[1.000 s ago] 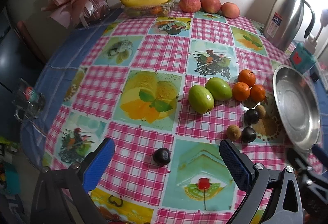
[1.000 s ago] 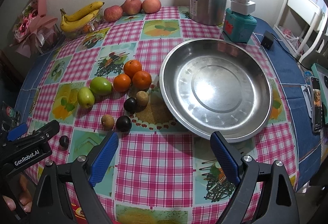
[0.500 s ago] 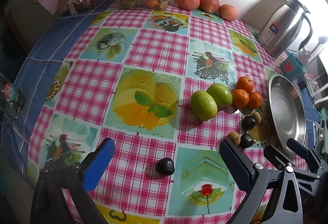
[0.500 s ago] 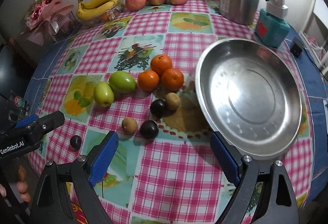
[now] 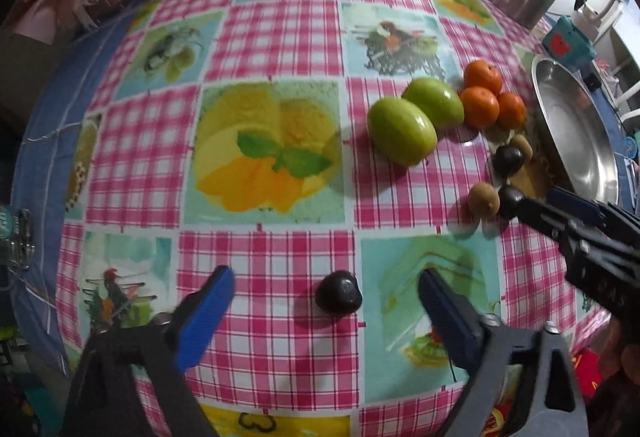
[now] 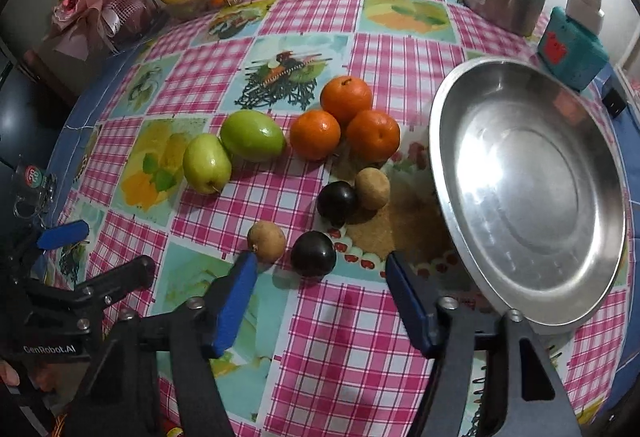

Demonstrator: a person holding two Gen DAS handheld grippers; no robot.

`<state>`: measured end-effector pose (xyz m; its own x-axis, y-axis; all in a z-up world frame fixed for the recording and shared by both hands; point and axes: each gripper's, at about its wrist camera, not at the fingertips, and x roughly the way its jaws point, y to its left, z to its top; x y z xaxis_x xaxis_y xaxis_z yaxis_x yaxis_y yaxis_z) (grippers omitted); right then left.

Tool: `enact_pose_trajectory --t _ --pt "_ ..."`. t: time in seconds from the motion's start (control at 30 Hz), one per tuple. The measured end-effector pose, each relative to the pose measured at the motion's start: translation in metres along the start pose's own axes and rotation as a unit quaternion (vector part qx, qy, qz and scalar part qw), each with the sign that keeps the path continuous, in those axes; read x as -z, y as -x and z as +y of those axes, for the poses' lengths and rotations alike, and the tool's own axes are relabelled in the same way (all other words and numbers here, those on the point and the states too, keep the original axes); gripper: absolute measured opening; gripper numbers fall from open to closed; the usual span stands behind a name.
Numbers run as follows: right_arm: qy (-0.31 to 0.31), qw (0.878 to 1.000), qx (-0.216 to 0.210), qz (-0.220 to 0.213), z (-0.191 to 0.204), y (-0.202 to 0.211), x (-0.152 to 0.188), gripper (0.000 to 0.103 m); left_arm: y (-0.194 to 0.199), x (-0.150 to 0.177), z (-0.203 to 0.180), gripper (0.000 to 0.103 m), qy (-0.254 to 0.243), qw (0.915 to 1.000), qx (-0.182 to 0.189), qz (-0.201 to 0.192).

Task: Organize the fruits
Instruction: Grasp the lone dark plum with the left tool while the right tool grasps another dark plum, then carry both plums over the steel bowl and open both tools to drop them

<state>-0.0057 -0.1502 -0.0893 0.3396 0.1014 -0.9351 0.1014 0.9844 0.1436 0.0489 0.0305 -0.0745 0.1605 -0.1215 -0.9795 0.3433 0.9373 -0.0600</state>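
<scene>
The left tongs [image 5: 324, 311] stood apart, their jaws having just been closing, with a lone dark plum [image 5: 338, 293] between them on the checked worktop [image 5: 280, 37], untouched. The right tongs [image 6: 320, 297] had also just been closing and stood apart, just short of another dark plum [image 6: 313, 253] beside a longan [image 6: 266, 235], near the steel basin [image 6: 532, 189].
</scene>
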Motion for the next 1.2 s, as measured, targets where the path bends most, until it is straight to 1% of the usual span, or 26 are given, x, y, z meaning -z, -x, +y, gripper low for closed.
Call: enact_pose_trajectory --t 0.03,0.1,0.17,0.2,0.23,0.27,0.3,0.37,0.5,0.67,0.7,0.9,1.0,1.07,1.2 --pt "-0.003 1.0 -0.001 0.003 -0.001 -0.002 0.0 0.05 -0.002 0.001 -0.001 0.085 0.0 1.0 0.002 0.005" --pt "-0.009 1.0 -0.006 0.01 -0.003 -0.006 -0.001 0.045 -0.009 0.002 0.0 0.079 0.002 0.9998 0.01 0.016" --pt "-0.012 1.0 -0.013 0.016 -0.004 -0.008 -0.002 0.038 -0.015 0.005 0.0 0.069 0.004 0.9995 0.018 0.024" --pt "-0.013 1.0 -0.016 0.019 -0.005 -0.009 -0.003 0.034 -0.016 0.005 0.001 0.066 0.004 0.9995 0.02 0.025" --pt "-0.013 1.0 -0.017 0.022 -0.005 -0.01 -0.003 0.034 -0.018 0.006 0.002 0.062 0.003 0.9994 0.021 0.027" --pt "-0.018 0.999 -0.011 0.027 -0.004 -0.01 -0.004 0.034 -0.02 0.006 0.001 0.059 0.002 0.9994 0.02 0.028" --pt "-0.017 0.999 -0.015 0.03 -0.004 -0.011 -0.004 0.033 -0.023 0.006 0.0 0.057 0.0 0.9994 0.018 0.028" --pt "-0.015 0.999 -0.017 0.034 -0.002 -0.014 -0.004 0.031 -0.028 0.006 0.0 0.05 -0.001 0.9994 0.013 0.031" --pt "-0.014 0.999 -0.02 0.041 0.001 -0.017 -0.005 0.03 -0.033 0.008 0.001 0.041 -0.003 0.9994 0.01 0.033" --pt "-0.016 0.999 -0.025 0.044 0.0 -0.019 -0.006 0.029 -0.031 0.007 -0.001 0.029 -0.011 0.9992 0.015 0.035" --pt "-0.016 0.999 -0.027 0.044 0.0 -0.019 -0.006 0.028 -0.03 0.007 -0.002 0.028 -0.013 0.9992 0.015 0.035" --pt "-0.023 0.998 -0.03 0.042 0.0 -0.017 -0.005 0.027 -0.024 0.005 -0.006 0.028 -0.012 0.9994 0.009 0.032" --pt "-0.031 0.998 -0.037 0.035 -0.005 -0.013 -0.005 0.027 -0.01 0.002 -0.001 0.028 -0.004 0.9996 0.01 0.028" --pt "-0.036 0.998 -0.038 0.026 -0.006 -0.009 -0.006 0.027 -0.003 -0.004 0.001 0.028 0.005 0.9997 0.011 0.022" --pt "-0.037 0.999 -0.022 0.012 -0.006 -0.001 -0.009 0.027 0.012 -0.027 0.002 0.028 0.036 0.9991 0.021 0.004"
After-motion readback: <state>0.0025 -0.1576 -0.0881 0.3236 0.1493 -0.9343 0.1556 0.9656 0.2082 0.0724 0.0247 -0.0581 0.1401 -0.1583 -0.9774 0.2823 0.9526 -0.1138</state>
